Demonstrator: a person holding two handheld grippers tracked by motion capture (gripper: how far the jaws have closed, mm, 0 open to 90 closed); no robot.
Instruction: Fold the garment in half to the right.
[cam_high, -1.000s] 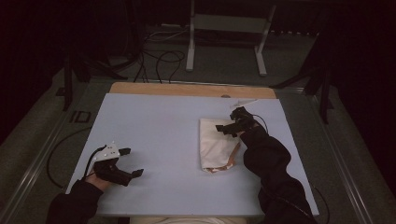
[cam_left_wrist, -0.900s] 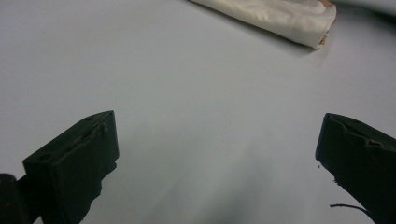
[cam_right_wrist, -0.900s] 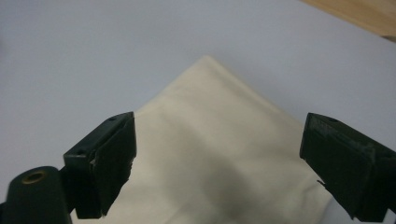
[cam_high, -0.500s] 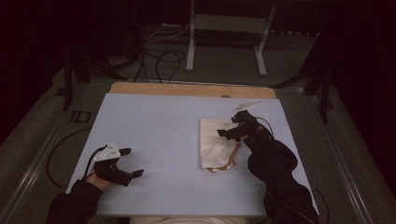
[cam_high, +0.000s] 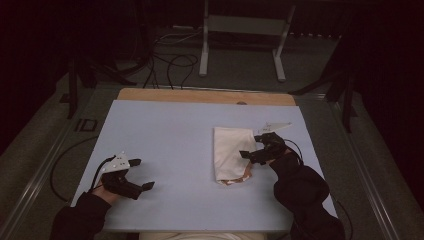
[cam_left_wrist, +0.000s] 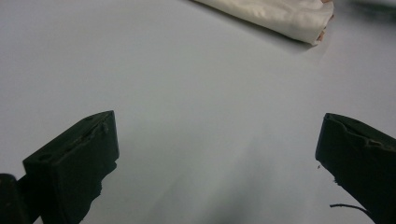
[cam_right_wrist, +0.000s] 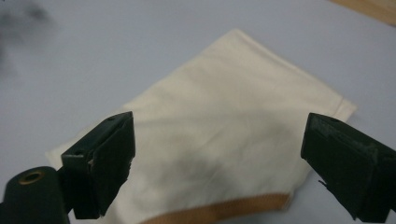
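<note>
Hovering your right gripper (cam_high: 254, 154), jaws apart, over the folded cloth (cam_high: 229, 152); left gripper (cam_high: 137, 175) idles open at 7 o'clock. Folding looks nearly complete.

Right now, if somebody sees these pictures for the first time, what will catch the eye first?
The folded cream cloth stands out, lying right of centre on the pale blue table, an orange-brown edge at its near end. The right claw hovers open at its right side, jaws wide over the fabric in the right gripper view. The left claw waits open near the table's front-left corner.
</note>
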